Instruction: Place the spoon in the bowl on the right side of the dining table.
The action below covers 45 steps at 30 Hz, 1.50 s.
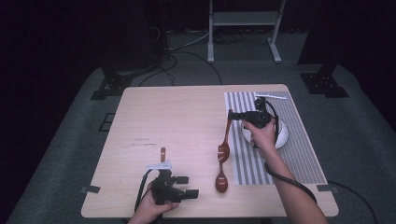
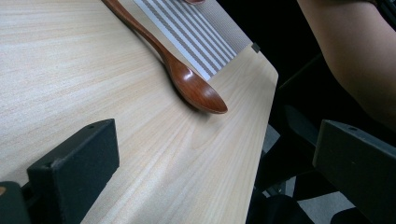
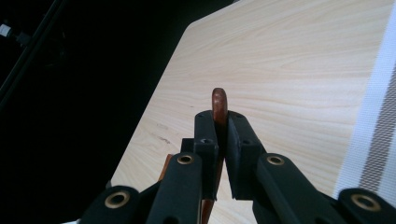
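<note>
My right gripper [image 1: 230, 114] is over the left edge of the striped mat [image 1: 299, 154], pointing left. It is shut on the handle tip of a brown wooden spoon [image 1: 224, 148]. That spoon hangs down toward the table, bowl end lowest. In the right gripper view the jaws pinch the handle end [image 3: 218, 100]. A second wooden spoon [image 1: 221, 181] [image 2: 189, 84] lies flat beside the mat's near left corner. My left gripper [image 1: 187, 185] rests near the table's front edge, pointing right at that spoon. It is open with nothing between its fingers [image 2: 77, 163].
A white bowl [image 1: 281, 134] stands on the mat under the right hand. A short brown stick-like piece [image 1: 162, 153] lies just beyond the left gripper. The table's front edge [image 2: 261, 121] runs close to the lying spoon. A metal stand [image 1: 243, 28] is on the floor behind.
</note>
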Each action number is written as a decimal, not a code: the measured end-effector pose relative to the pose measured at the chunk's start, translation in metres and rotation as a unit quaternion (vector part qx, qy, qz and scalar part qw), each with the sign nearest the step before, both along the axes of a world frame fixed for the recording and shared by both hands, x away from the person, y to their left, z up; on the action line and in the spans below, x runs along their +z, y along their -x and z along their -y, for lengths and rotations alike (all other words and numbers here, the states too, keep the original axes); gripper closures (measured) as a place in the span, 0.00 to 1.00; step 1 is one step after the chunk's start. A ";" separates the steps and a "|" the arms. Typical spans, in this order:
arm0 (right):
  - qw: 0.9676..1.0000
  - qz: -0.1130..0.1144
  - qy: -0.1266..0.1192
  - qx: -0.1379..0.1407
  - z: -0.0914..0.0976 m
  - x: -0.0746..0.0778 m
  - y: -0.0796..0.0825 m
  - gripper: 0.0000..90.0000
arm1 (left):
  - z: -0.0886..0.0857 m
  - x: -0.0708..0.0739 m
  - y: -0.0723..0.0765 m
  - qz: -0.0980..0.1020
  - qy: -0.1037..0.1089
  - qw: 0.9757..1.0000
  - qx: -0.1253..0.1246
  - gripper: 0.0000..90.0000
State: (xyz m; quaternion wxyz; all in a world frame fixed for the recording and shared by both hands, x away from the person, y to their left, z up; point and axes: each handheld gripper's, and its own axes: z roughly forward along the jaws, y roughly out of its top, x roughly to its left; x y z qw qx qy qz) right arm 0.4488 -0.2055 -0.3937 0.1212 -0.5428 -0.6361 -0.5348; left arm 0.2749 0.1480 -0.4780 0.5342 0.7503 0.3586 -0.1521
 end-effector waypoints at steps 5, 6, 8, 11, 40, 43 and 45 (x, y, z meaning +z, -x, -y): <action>1.000 0.000 -0.001 -0.012 0.008 0.003 -0.002 0.93 | 0.000 0.000 0.000 0.000 0.001 1.000 0.002 0.00; 1.000 0.001 0.000 -0.014 0.009 0.004 -0.002 0.93 | -0.001 0.000 0.000 0.000 0.001 1.000 0.002 0.00; 1.000 0.002 -0.001 -0.018 0.012 0.005 -0.003 0.93 | -0.001 0.001 0.000 -0.001 0.002 1.000 0.005 0.00; 1.000 0.005 0.000 -0.024 0.016 0.007 -0.003 0.93 | -0.001 0.000 0.000 0.000 0.001 1.000 0.005 0.00; 0.995 0.014 -0.002 -0.101 0.067 0.030 -0.011 0.93 | -0.001 0.000 -0.001 0.002 0.003 1.000 0.007 0.00; 0.994 0.014 -0.001 -0.109 0.071 0.031 -0.011 0.93 | -0.001 0.001 -0.001 0.002 0.003 1.000 0.008 0.00; 0.993 0.015 -0.001 -0.114 0.075 0.032 -0.012 0.93 | -0.002 0.001 -0.001 0.002 0.003 1.000 0.008 0.00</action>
